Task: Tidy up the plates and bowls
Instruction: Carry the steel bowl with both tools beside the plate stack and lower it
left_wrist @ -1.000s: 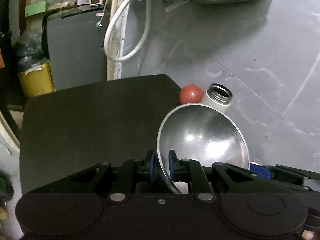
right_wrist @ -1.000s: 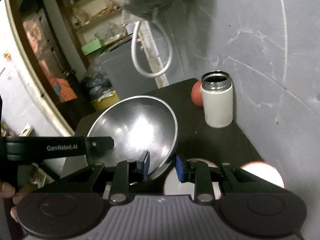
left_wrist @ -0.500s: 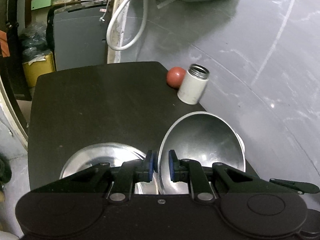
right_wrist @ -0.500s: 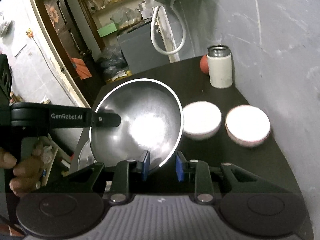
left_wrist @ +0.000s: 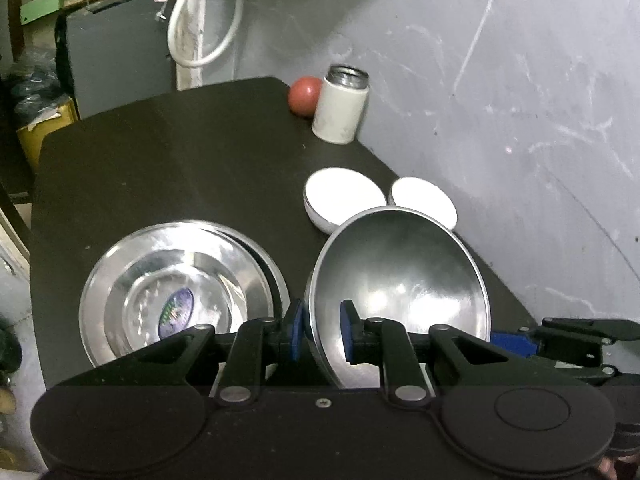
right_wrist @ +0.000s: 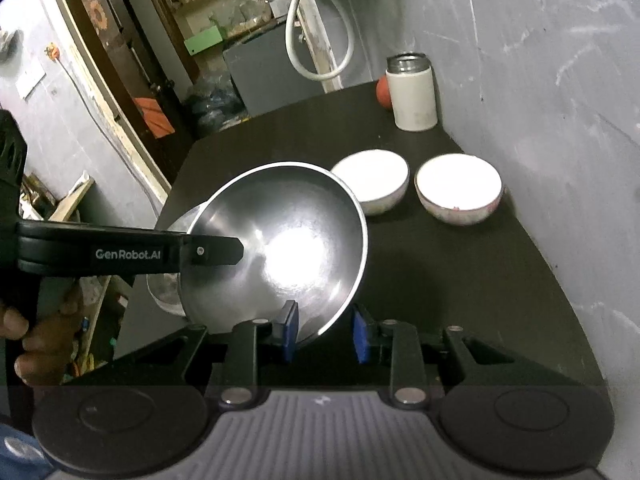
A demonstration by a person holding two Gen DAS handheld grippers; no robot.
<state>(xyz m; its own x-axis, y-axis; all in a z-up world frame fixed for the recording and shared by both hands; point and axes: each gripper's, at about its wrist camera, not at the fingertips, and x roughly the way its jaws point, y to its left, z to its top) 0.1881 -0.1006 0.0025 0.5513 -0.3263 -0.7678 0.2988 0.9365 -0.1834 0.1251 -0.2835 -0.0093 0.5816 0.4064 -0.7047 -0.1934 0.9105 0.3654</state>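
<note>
Holding the big steel bowl by its rim, the left gripper has its blue jaws shut on the thin metal edge, one pad inside the bowl and one outside. The bowl is tipped up on its side, with its open face turned toward the lower right of the left wrist picture. It sits in the lower middle of that picture, above the dark bench. The right gripper is at the bowl's other side; in the right wrist picture the bowl's rim hangs between its two blue jaws, but the jaws stand apart and only the left pad seems close to the metal, so it looks open and not gripping. That means the left hand is the one carrying the bowl. To the left of the bowl, in the lower left of the left wrist picture, lies a stack of steel plates, flat on the bench, with a small sticker in the middle. That stack is just beside the held bowl. Two white bowls sit side by side further back, just past the steel bowl's top edge. A white flask and a red ball stand well away at the far end by the wall. The next move likely depends on the bowl tipping flat and going left onto the stack.
</note>
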